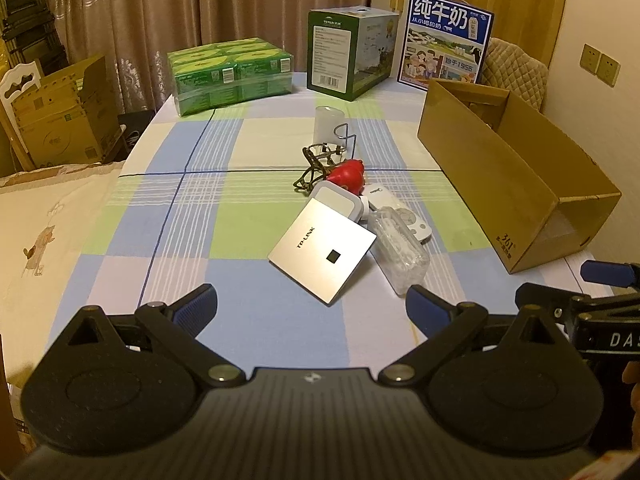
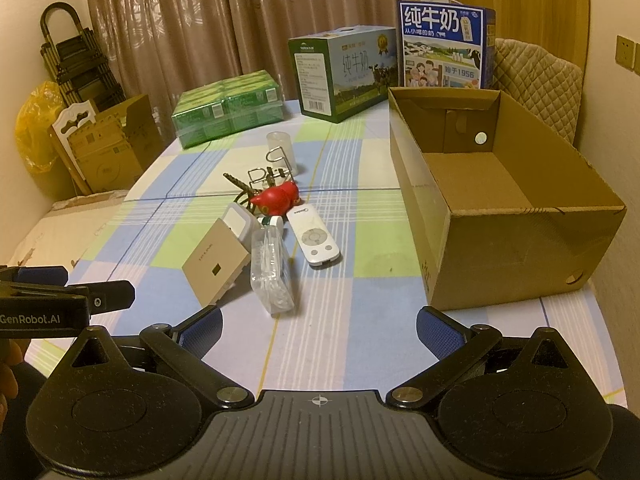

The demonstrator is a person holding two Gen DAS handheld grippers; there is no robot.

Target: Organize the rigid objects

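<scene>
A cluster of small items lies mid-table: a silver TP-LINK box point(image 1: 322, 249) point(image 2: 216, 266), a clear plastic case point(image 1: 400, 254) point(image 2: 271, 274), a white remote point(image 2: 314, 236) point(image 1: 404, 216), a red toy point(image 1: 347, 176) point(image 2: 278, 197), a wire puzzle point(image 1: 316, 162) and a translucent cup point(image 1: 329, 125) point(image 2: 281, 148). An open cardboard box point(image 2: 500, 216) point(image 1: 516, 184) stands to their right. My left gripper point(image 1: 312, 312) is open, near the table's front edge, short of the TP-LINK box. My right gripper point(image 2: 318, 330) is open too, holding nothing, in front of the clear case.
Along the far edge stand a green shrink-wrapped pack point(image 1: 232, 74), a green milk carton box point(image 1: 352, 52) and a blue milk box point(image 1: 446, 40). A padded chair point(image 2: 536, 80) sits behind the cardboard box. Cartons and a folded cart stand on the floor at left point(image 2: 104, 144).
</scene>
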